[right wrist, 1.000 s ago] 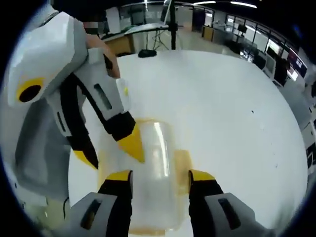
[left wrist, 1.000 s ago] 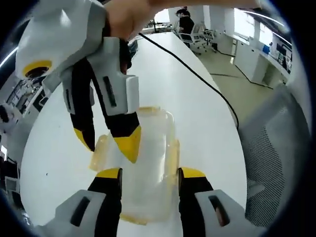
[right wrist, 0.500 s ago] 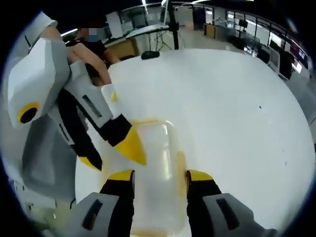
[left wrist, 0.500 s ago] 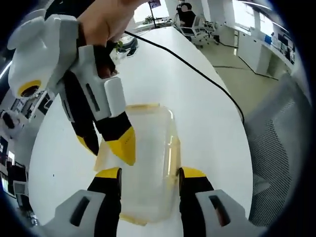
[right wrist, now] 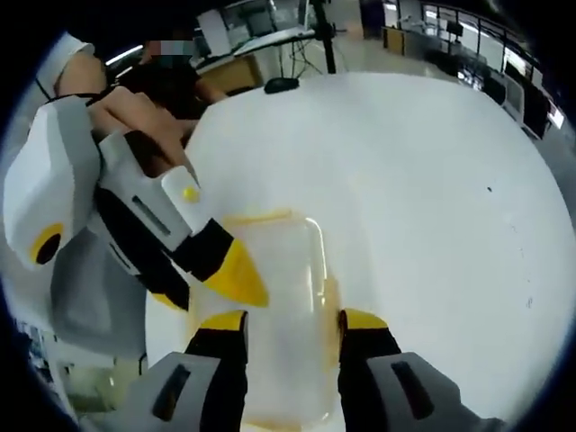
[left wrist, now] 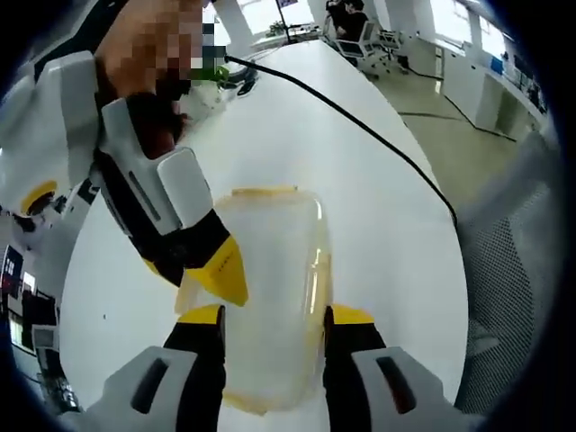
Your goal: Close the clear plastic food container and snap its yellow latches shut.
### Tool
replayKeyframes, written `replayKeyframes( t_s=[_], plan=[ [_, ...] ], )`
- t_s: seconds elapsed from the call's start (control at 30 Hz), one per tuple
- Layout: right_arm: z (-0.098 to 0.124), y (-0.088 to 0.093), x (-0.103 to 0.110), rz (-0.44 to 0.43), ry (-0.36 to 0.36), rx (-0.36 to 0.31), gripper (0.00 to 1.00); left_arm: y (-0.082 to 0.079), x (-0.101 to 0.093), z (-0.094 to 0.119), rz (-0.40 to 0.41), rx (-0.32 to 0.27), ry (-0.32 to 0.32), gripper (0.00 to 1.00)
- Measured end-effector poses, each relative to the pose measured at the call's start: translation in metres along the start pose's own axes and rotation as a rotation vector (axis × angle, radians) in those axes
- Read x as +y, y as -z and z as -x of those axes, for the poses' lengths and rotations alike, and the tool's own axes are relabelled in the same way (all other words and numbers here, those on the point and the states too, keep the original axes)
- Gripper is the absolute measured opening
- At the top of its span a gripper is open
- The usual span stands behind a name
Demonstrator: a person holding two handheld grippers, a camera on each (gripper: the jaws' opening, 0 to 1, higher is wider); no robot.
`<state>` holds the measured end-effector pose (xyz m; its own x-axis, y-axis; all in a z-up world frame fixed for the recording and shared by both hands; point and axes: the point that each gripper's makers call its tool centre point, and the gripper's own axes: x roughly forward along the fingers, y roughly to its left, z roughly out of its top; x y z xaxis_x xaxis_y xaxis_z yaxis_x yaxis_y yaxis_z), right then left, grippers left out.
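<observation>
Both grippers, L [left wrist: 269,312] & R [right wrist: 287,319], jaws wide, dropped closer over box [left wrist: 270,288] on table [left wrist: 378,207]; lid looked down, latches [left wrist: 315,283] not snapped yet.

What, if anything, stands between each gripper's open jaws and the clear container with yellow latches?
Nothing visible does. The left gripper and the right gripper both have open jaws over the container on the white table.

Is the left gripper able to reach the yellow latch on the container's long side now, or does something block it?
Probably yes. The left gripper is open over the container, and the latch lies beside one jaw, uncovered. The right gripper is at the opposite side.
</observation>
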<state>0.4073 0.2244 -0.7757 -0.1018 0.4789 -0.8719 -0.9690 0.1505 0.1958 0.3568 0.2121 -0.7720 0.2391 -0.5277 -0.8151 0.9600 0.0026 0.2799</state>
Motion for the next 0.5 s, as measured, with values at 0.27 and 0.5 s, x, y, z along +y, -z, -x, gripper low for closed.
replayKeyframes(
  t_s=[0.27,0.5],
  plan=[
    [-0.0022,0.0047,-0.0014,-0.007,-0.020,0.089,0.36,-0.0002,-0.0015,-0.0017,-0.007,-0.005,-0.012,0.40],
    [-0.0002,0.0011,0.0019,-0.021,0.033,0.050,0.39,-0.0019,-0.0020,-0.0015,-0.020,-0.012,-0.011,0.42]
  ],
)
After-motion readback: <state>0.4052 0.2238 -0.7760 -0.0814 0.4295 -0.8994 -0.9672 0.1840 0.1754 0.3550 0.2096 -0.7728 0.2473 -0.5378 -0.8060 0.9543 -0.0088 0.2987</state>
